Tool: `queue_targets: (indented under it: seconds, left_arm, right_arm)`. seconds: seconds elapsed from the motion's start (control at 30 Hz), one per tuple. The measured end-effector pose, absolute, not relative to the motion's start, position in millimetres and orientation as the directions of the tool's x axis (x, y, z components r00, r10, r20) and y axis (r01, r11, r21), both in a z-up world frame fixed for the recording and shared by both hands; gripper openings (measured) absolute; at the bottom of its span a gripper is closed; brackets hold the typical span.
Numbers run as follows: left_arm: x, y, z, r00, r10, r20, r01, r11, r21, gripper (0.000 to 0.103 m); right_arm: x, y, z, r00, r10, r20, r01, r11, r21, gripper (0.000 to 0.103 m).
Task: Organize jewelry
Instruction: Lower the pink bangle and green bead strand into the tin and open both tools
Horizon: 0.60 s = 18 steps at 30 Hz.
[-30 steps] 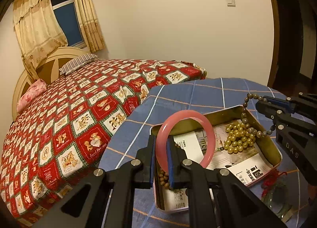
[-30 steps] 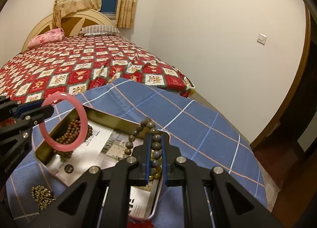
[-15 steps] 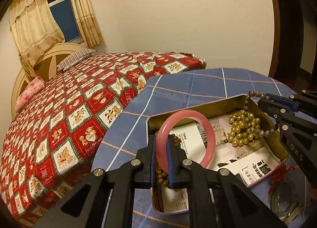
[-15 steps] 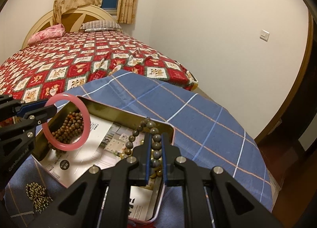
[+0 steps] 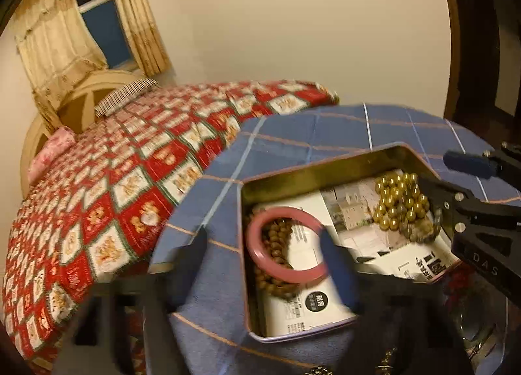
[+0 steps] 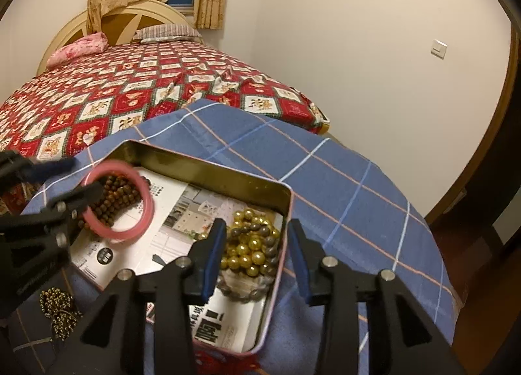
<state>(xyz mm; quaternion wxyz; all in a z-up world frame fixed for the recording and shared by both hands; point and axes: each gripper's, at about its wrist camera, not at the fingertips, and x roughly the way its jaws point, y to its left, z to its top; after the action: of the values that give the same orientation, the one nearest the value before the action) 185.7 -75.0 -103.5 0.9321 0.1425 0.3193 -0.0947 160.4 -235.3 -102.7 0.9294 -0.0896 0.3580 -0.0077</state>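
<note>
A gold tin box (image 5: 325, 171) (image 6: 208, 163) sits on the blue checked tablecloth, lined with printed paper. A pink bangle (image 5: 283, 246) (image 6: 120, 202) lies in its left part, over brown wooden beads (image 5: 276, 238) (image 6: 117, 199). Gold beads (image 5: 399, 199) (image 6: 250, 251) and a grey bead bracelet (image 6: 244, 292) lie in its right part. My left gripper (image 5: 263, 264) is open and blurred, its fingers on either side of the bangle. My right gripper (image 6: 257, 257) is open over the gold and grey beads.
A dark gold bead chain (image 6: 58, 310) lies on the cloth left of the tin. Red tassels (image 6: 221, 362) and a glassy green bangle (image 5: 472, 326) lie at the tin's near side. A bed with a red patterned quilt (image 5: 114, 196) stands beyond the table.
Both grippers have opened. The pink bangle has dropped from the left gripper into the tin, and the grey bead bracelet has dropped from the right gripper onto the gold beads.
</note>
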Motion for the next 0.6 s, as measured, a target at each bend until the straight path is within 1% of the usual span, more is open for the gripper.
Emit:
queue_targets:
  seconds: [0.07, 0.13, 0.27, 0.33, 0.5, 0.6]
  left_arm:
    - [181.4, -74.1, -99.8, 0.779, -0.099, -0.619, 0.278, 0.939, 0.200, 0.076]
    - [178.2, -74.2, -97.8, 0.783, -0.089, -0.616, 0.275, 0.937, 0.214, 0.076]
    - [173.2, -71.7, -96.6, 0.781, -0.081, -0.620, 0.270, 0.938, 0.217, 0.076]
    - [170.7, -68.9, -95.8, 0.780, -0.082, -0.620, 0.265, 0.941, 0.209, 0.076]
    - [159.4, -63.9, -96.0, 0.780, -0.076, -0.621, 0.260, 0.942, 0.211, 0.076]
    - [151.9, -59.4, -95.9, 0.781, -0.076, -0.620, 0.258, 0.943, 0.209, 0.076]
  right_arm:
    - [156.4, -237.7, -101.0, 0.745, -0.081, -0.662, -0.038, 0.986, -0.164, 0.043]
    - [150.9, -239.7, -98.9, 0.747, -0.083, -0.659, -0.030, 0.987, -0.158, 0.049]
    - [140.8, -239.5, -96.1, 0.751, -0.091, -0.654, -0.021, 0.986, -0.162, 0.052]
    - [134.7, -239.2, -94.5, 0.755, -0.092, -0.649, -0.018, 0.987, -0.162, 0.059]
    - [119.6, -238.9, -94.0, 0.759, -0.090, -0.644, -0.015, 0.988, -0.156, 0.062]
    - [111.0, -240.3, -93.9, 0.764, -0.093, -0.639, -0.004, 0.989, -0.149, 0.068]
